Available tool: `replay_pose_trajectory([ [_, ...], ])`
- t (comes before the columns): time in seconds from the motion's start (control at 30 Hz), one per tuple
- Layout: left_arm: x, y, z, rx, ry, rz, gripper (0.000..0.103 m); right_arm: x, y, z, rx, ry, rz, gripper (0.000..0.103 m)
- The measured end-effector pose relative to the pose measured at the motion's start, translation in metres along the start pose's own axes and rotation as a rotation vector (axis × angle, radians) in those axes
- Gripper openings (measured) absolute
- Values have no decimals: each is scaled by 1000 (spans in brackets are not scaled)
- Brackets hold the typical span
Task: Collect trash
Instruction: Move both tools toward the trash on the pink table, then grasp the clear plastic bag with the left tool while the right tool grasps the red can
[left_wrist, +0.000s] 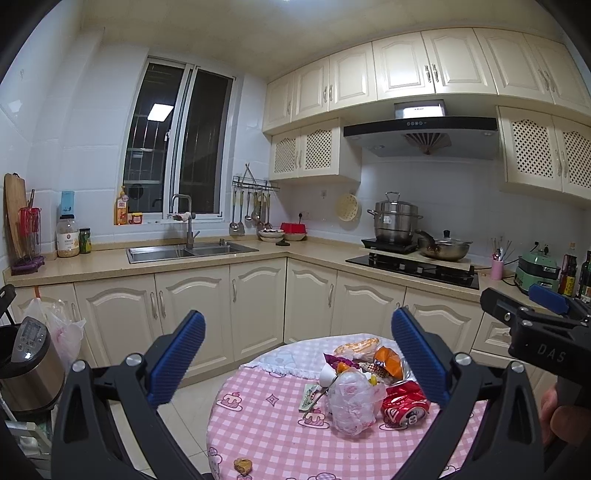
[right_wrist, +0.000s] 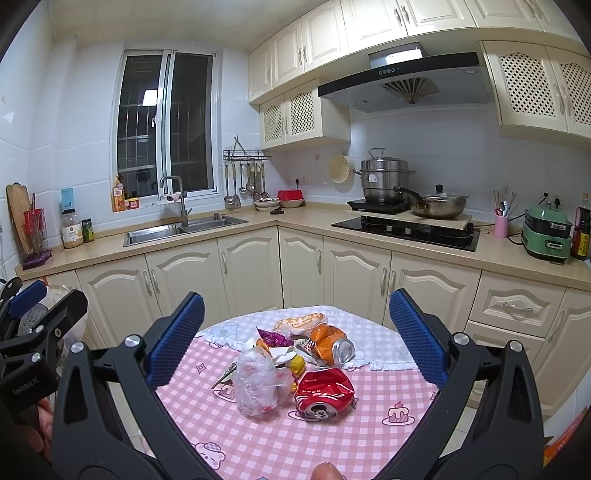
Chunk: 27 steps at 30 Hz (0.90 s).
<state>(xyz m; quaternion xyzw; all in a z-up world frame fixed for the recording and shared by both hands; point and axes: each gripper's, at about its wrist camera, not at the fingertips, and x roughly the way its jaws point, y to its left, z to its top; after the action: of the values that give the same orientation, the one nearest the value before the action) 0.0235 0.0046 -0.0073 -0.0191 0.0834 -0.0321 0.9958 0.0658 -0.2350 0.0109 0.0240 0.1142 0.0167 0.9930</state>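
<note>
A pile of trash lies on a round table with a pink checked cloth. It holds a crushed red can, a crushed orange can, a crumpled clear plastic bag, a purple wrapper and an orange-white snack packet. My left gripper is open and empty, above and short of the pile. My right gripper is open and empty, above and short of the pile; it also shows at the right edge of the left wrist view.
A small brown crumb piece lies near the table's front edge. Cream cabinets, a sink and a stove with pots line the far counter. A rice cooker and a hanging plastic bag stand at the left.
</note>
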Motion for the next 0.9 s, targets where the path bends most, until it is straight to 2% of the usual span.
replay_pose_trajectory([
  [0.27,20,-4,-12,4,35,-1,99,18,-6,-6,0,28,-13,98],
  [0.43,52,-10,-32,14,118,-12,99,46,-33,-24,32,82,-66,98],
  [0.63,110,-24,-73,41,278,-42,99,93,-69,-64,73,201,-106,98],
  [0.73,139,-34,-95,54,354,-57,99,114,-77,-89,80,310,-112,98],
  [0.9,186,-50,-130,76,461,-90,99,143,-89,-119,71,433,-110,98],
])
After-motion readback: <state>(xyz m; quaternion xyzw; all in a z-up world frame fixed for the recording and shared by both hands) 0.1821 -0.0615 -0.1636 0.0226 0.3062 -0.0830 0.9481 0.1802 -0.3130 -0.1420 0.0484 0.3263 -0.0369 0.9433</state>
